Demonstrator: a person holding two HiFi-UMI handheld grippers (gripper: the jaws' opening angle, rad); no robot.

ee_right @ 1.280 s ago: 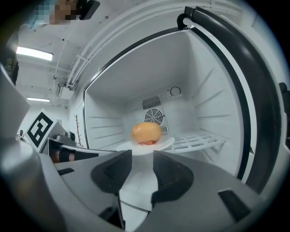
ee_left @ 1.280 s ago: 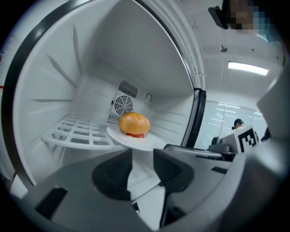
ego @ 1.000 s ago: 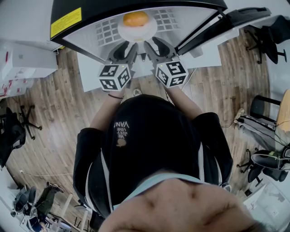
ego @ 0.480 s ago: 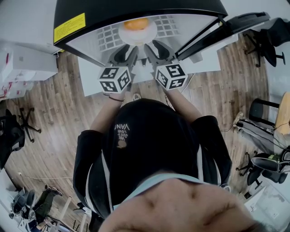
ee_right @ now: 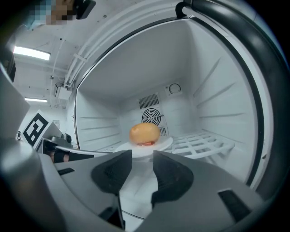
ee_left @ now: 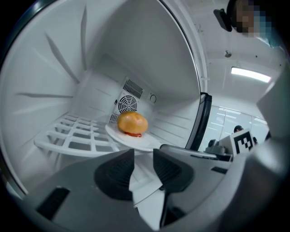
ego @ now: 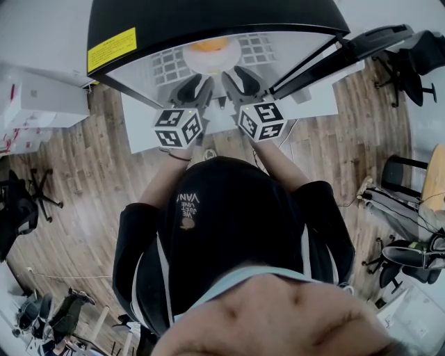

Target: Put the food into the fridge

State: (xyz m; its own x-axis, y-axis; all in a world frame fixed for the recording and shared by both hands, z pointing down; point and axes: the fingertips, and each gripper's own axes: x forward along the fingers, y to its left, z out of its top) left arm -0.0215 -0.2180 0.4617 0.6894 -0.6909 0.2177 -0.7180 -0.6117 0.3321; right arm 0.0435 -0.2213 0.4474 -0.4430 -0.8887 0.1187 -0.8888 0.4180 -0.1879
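Note:
An orange bun [ego: 208, 46] [ee_left: 132, 123] [ee_right: 144, 133] lies on a white plate [ego: 208, 64] [ee_left: 136, 140] [ee_right: 152, 146] inside the open fridge [ego: 208, 21], beside its white wire shelf [ee_left: 77, 136] [ee_right: 204, 142]. The fridge's black top hides part of the bun in the head view. My left gripper [ego: 197, 82] [ee_left: 143, 161] and right gripper [ego: 236, 75] [ee_right: 142, 163] reach side by side into the fridge mouth, just short of the plate's near rim. Both show a gap between their dark pads with nothing pinched there. Whether the plate touches the jaw tips, I cannot tell.
The fridge door [ego: 368, 31] stands swung out to the right. A round fan grille [ee_left: 128, 104] sits on the back wall behind the bun. White boxes [ego: 42, 97] stand at the left and office chairs [ego: 410, 55] at the right on the wooden floor.
The plate with the bun has gone deeper under the fridge's black top, which now covers most of the bun in the head view. Both grippers stay close behind it.

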